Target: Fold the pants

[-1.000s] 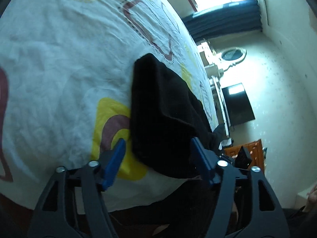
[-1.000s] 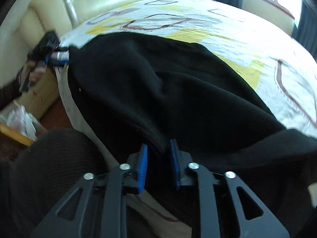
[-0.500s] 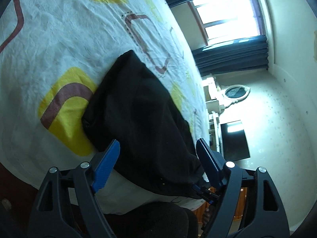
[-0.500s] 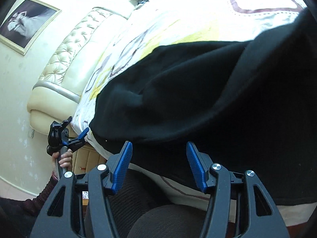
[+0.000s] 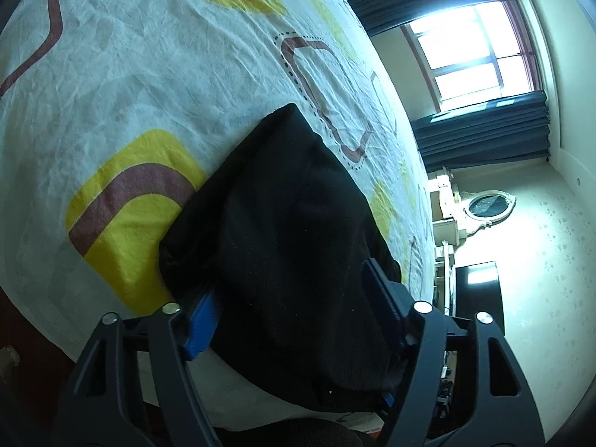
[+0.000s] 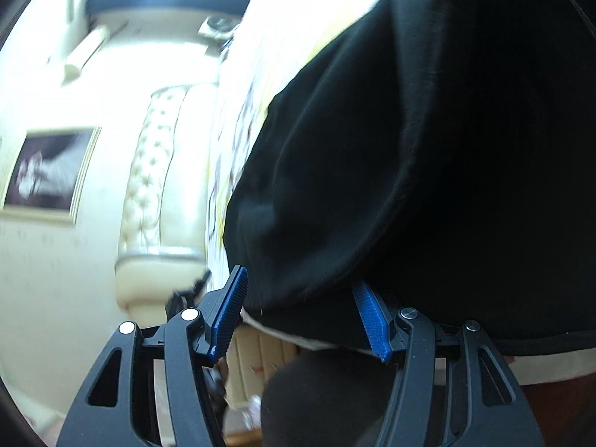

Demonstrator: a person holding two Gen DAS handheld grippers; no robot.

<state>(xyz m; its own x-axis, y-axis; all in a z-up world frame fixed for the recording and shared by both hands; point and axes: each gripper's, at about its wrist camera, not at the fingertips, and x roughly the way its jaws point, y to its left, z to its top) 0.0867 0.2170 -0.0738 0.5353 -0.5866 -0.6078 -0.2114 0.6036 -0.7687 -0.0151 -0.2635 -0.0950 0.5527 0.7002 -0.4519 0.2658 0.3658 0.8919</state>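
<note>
With your left gripper (image 5: 294, 313) closing on the black pants' (image 5: 283, 223) thick near edge, gather every layer. Your right gripper (image 6: 301, 313) (jaws apart, gripping nothing) straddles the hem; close squarely before lifting.

Window (image 5: 473, 59): bright, dark curtains (image 5: 484, 130).
Far wall: oval mirror (image 5: 488, 205), black screen (image 5: 478, 294).
Headboard (image 6: 160, 186): cream, tufted.
Picture (image 6: 48, 171): framed, left wall.

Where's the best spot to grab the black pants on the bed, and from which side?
Take the black pants at the thick folded edge nearest the bed's edge, coming in low from that near side. There the cloth bunches and overhangs the patterned sheet, so a pad can probably slip under it. The left hand-held gripper, whose jaws have just been closing, already straddles this edge.
</note>
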